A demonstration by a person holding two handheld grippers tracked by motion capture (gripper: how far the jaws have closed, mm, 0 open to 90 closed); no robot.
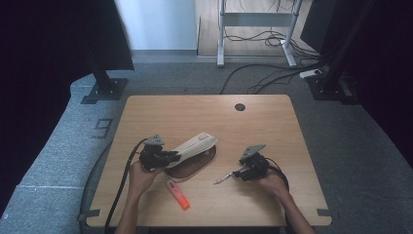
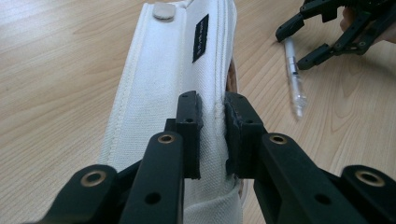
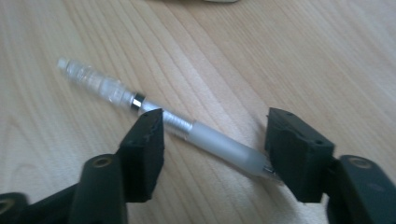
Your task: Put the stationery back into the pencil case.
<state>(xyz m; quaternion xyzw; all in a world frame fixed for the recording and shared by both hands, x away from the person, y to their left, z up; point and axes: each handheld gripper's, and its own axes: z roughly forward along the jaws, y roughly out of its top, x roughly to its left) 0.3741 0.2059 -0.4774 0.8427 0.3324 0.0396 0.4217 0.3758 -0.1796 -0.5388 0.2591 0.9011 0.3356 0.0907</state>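
The pen (image 3: 187, 128) lies slantwise between the right gripper (image 3: 212, 149)'s half-spread jaws, not yet pinched; the left gripper (image 2: 212, 135) clamps the pouch (image 2: 177, 70) flap.

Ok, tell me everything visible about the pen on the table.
The pen is clear plastic with a frosted grip sleeve, a metal ring and a fine tip. It lies flat on the wooden table, between the open jaws of the right gripper, slanted across them; the jaws straddle it without clamping. The white pencil case lies apart from it.
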